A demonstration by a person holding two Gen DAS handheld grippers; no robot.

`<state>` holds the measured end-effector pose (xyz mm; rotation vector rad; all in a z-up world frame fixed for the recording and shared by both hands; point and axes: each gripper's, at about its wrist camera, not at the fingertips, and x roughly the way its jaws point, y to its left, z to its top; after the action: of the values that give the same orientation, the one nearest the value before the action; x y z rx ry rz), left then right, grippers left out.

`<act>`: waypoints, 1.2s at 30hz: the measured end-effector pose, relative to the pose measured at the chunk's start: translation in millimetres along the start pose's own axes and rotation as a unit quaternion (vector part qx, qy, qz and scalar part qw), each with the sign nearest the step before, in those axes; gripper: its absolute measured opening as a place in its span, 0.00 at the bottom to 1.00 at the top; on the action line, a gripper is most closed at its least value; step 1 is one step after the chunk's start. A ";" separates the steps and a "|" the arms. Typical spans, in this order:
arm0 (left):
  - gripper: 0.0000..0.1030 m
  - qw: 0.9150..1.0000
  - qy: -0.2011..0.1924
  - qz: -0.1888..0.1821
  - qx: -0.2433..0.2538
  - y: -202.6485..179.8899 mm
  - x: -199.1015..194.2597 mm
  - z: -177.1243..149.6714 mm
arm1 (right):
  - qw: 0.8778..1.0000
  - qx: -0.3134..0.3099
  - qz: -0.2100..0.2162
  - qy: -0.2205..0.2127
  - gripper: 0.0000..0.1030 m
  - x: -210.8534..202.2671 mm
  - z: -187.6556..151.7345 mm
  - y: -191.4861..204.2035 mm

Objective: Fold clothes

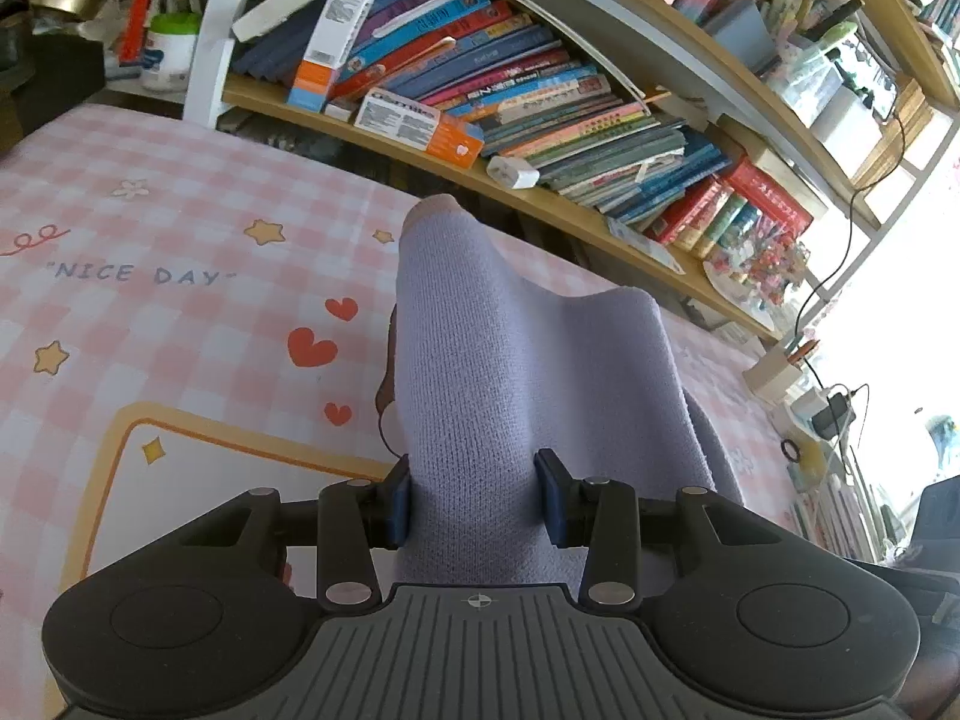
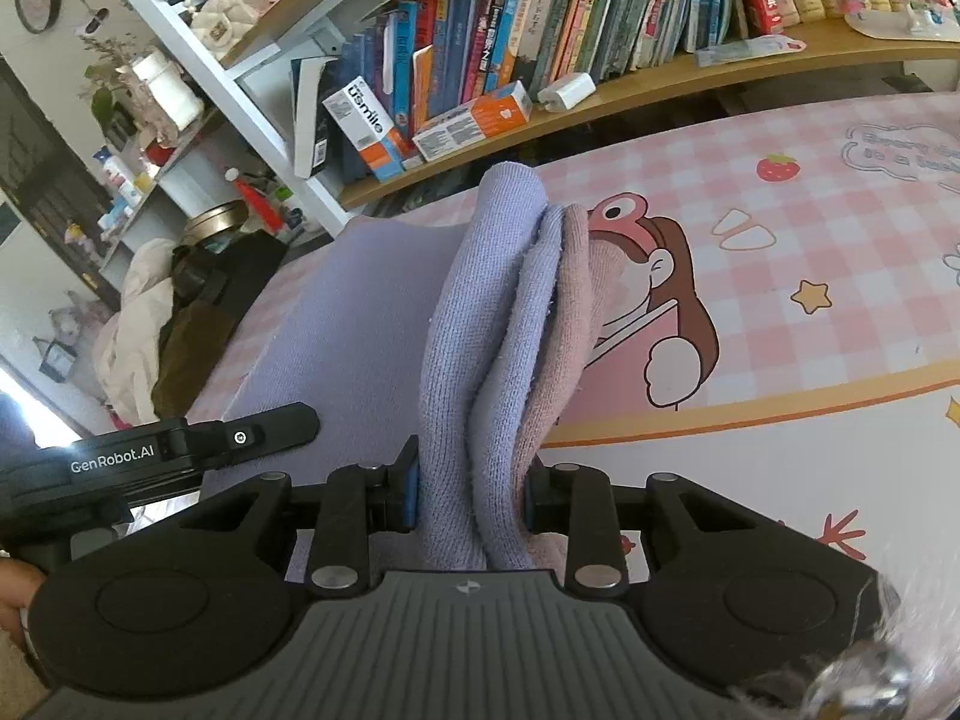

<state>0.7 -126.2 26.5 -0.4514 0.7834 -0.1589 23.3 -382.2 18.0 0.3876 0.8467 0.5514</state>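
Closest to me, the left gripper point(image 1: 474, 501) has its two blue-padded fingers point(image 1: 397, 507) pinched on a thick bunch of lilac knit garment point(image 1: 480, 360), the jaws only partly drawn in because the cloth fills the gap between them. The fabric rises out of the grip and runs forward in a raised ridge, ending in a rounded tip with a pinkish edge, held above the table rather than lying flat on it.

The right gripper point(image 2: 471, 498) does much the same: its jaws are narrowly set and clamped on several gathered layers of the same garment point(image 2: 480, 330), lilac folds with a dusty-pink layer on the right side. From this view part of the cloth also spreads flat to the left, over the near end of the table (the other gripper's black body pokes in at the lower left, over that spread).

Beneath it all lies a pink checked table mat point(image 1: 180, 192) printed with hearts, stars and the words "NICE DAY", and, on the right gripper's side, a cartoon figure in a frog hat point(image 2: 654, 282) just beside the lifted folds.

Beyond the table edge stands a wooden bookshelf point(image 1: 540, 198) crammed with leaning books point(image 1: 540, 90), a couple of orange-and-white boxes point(image 1: 420, 126) and a white charger plug point(image 1: 513, 173) on its ledge.
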 end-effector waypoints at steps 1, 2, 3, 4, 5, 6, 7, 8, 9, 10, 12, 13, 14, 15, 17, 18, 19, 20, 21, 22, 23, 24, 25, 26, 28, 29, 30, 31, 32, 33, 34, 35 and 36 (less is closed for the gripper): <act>0.38 1.000 0.000 0.002 -0.002 -1.1 -0.9 -1.1 | 1.000 -0.001 0.002 0.001 0.26 -0.7 0.0 -0.9; 0.38 1.000 -0.001 0.005 -0.004 -2.1 -1.7 -2.3 | 1.000 -0.001 0.005 0.002 0.26 -1.5 -0.3 -2.0; 0.38 1.000 -0.001 0.007 -0.005 -3.0 -2.8 -3.0 | 1.000 -0.001 0.007 0.002 0.26 -2.4 -0.4 -3.0; 0.38 1.000 -0.001 0.008 -0.005 -4.0 -3.9 -3.4 | 1.000 -0.001 0.010 0.003 0.26 -3.2 -0.5 -4.0; 0.38 1.000 -0.002 0.010 -0.004 -5.2 -5.0 -3.5 | 1.000 0.000 0.012 0.002 0.26 -4.1 -0.9 -4.8; 0.38 1.000 -0.003 0.010 -0.003 -6.2 -6.0 -3.2 | 1.000 0.000 0.014 0.002 0.26 -5.3 -1.6 -5.6; 0.38 1.000 -0.003 0.010 -0.001 -6.8 -6.7 -2.6 | 1.000 0.000 0.015 0.001 0.26 -6.1 -1.9 -5.5; 0.38 1.000 -0.004 0.010 0.000 -7.4 -7.2 -1.8 | 1.000 0.000 0.015 -0.001 0.26 -7.4 -2.1 -5.8; 0.38 1.000 -0.004 0.009 0.001 -7.7 -7.3 -0.9 | 1.000 -0.001 0.015 -0.003 0.26 -8.4 -2.2 -5.7; 0.38 1.000 -0.005 0.007 0.003 -7.7 -7.4 0.0 | 1.000 -0.001 0.014 -0.005 0.26 -9.2 -2.3 -5.6; 0.38 1.000 -0.003 0.004 0.006 -7.1 -6.9 0.1 | 1.000 0.000 0.010 -0.006 0.26 -9.1 -2.9 -4.8; 0.38 1.000 -0.002 0.002 0.006 -5.5 -6.4 0.7 | 1.000 0.001 0.008 -0.006 0.26 -8.9 -3.3 -3.8; 0.38 1.000 -0.001 0.000 0.007 -3.8 -5.9 1.3 | 1.000 0.001 0.006 -0.007 0.26 -8.6 -3.7 -2.9; 0.38 1.000 0.001 -0.002 0.007 -2.2 -5.4 1.9 | 1.000 0.002 0.004 -0.007 0.26 -8.4 -4.1 -2.0; 0.38 1.000 0.004 -0.008 0.009 2.1 -4.5 4.1 | 1.000 0.003 -0.002 -0.008 0.26 -6.5 -5.2 1.7; 0.38 1.000 0.006 -0.012 0.010 5.4 -4.0 5.8 | 1.000 0.005 -0.006 -0.009 0.26 -5.2 -5.8 4.1; 0.38 1.000 0.008 -0.016 0.011 9.1 -3.4 7.6 | 1.000 0.006 -0.009 -0.010 0.26 -3.8 -6.4 6.6; 0.38 1.000 0.010 -0.021 0.013 13.6 -2.3 9.2 | 1.000 0.007 -0.014 -0.012 0.26 -1.6 -7.2 9.8; 0.38 1.000 0.011 -0.025 0.014 17.7 -1.0 10.4 | 1.000 0.009 -0.018 -0.014 0.26 0.6 -7.9 13.1; 0.38 0.999 0.013 -0.030 0.016 23.2 0.4 12.4 | 1.000 0.011 -0.023 -0.015 0.26 3.1 -8.8 17.1; 0.38 0.999 0.016 -0.035 0.016 29.2 1.5 15.3 | 0.999 0.013 -0.028 -0.017 0.26 5.5 -9.6 21.1; 0.38 0.999 0.020 -0.040 0.017 35.2 2.3 18.3 | 0.999 0.015 -0.033 -0.018 0.26 8.0 -10.5 25.2; 0.38 0.999 0.022 -0.044 0.018 41.0 2.7 21.7 | 0.999 0.017 -0.038 -0.020 0.26 10.6 -10.7 30.7; 0.38 0.998 0.024 -0.049 0.021 46.8 3.0 25.2 | 0.999 0.018 -0.042 -0.022 0.26 13.4 -10.7 35.8; 0.38 0.998 0.026 -0.057 0.027 58.5 3.5 31.7 | 0.998 0.024 -0.048 -0.029 0.26 20.5 -10.7 46.7; 0.38 0.997 0.028 -0.061 0.030 64.5 3.8 35.5 | 0.998 0.027 -0.051 -0.032 0.26 23.9 -10.9 52.1; 0.38 0.997 0.029 -0.065 0.033 70.7 4.0 39.0 | 0.997 0.029 -0.054 -0.035 0.26 27.6 -10.7 57.9; 0.38 0.997 0.031 -0.069 0.034 76.6 4.0 42.2 | 0.997 0.030 -0.057 -0.038 0.26 30.9 -11.0 62.6; 0.38 0.996 0.032 -0.073 0.035 82.4 3.9 45.5 | 0.997 0.032 -0.060 -0.041 0.26 34.8 -11.1 68.2; 0.38 0.996 0.034 -0.077 0.036 88.2 3.9 48.7 | 0.996 0.034 -0.063 -0.044 0.26 38.8 -11.1 73.7; 0.38 0.995 0.036 -0.081 0.037 93.9 3.8 51.9 | 0.996 0.036 -0.065 -0.046 0.26 42.8 -10.8 78.5; 0.38 0.995 0.037 -0.085 0.038 99.7 3.8 55.2 | 0.996 0.039 -0.068 -0.048 0.26 46.8 -10.5 83.3; 0.38 0.995 0.039 -0.088 0.040 105.6 4.0 57.8 | 0.996 0.040 -0.070 -0.049 0.26 50.6 -10.4 87.8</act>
<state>41.8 -13.8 12.3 -0.4410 0.8100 -0.3724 15.9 -281.1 28.0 0.4207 0.7959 0.3667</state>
